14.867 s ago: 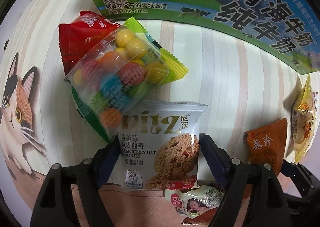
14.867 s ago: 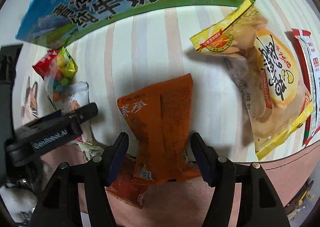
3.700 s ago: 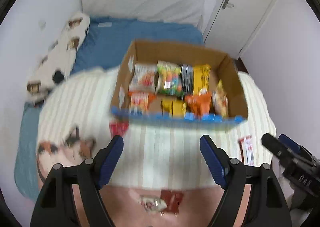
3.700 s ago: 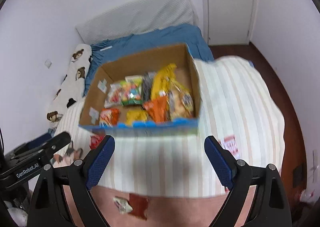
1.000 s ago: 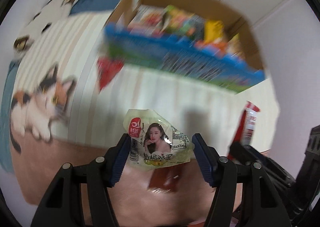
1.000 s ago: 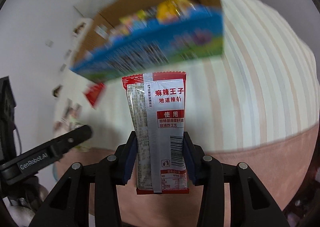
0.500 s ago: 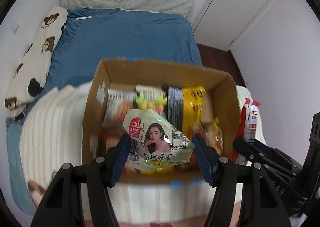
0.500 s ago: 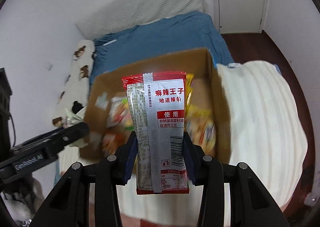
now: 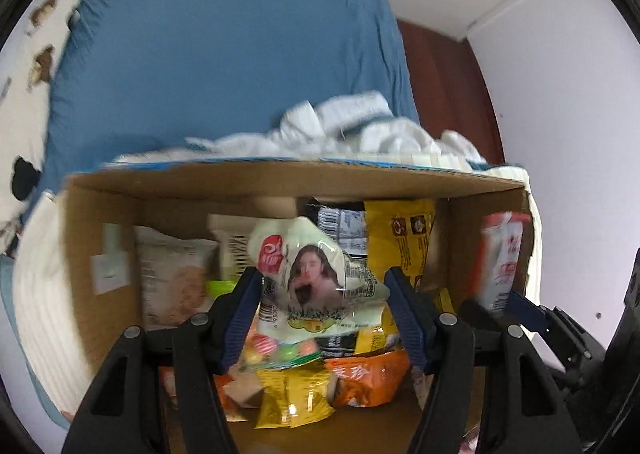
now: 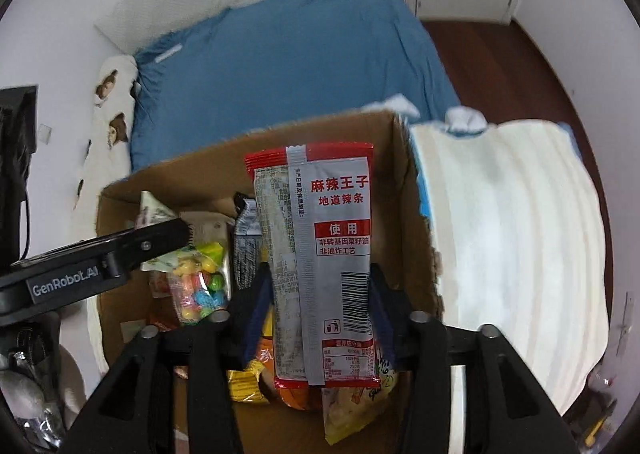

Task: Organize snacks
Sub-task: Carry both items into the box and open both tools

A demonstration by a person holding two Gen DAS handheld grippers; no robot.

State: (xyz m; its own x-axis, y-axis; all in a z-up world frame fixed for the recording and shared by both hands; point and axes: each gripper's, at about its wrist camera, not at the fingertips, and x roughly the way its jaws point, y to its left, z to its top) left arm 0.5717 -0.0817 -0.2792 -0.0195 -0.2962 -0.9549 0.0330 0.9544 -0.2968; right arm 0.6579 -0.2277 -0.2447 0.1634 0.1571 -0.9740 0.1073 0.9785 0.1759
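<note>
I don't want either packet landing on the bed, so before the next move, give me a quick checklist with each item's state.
1. Cardboard box under the left gripper: ok.
2. Pale green packet between the left gripper's pads: ok, seems gripped.
3. Box under the right gripper: ok.
4. Red-and-grey strip packet: between jaws that are opening; whether the pads still touch it, cannot tell.
5. Free space below in the box: not ok, other snacks lie beneath both.
6. Grippers apart from each other: ok.
</note>
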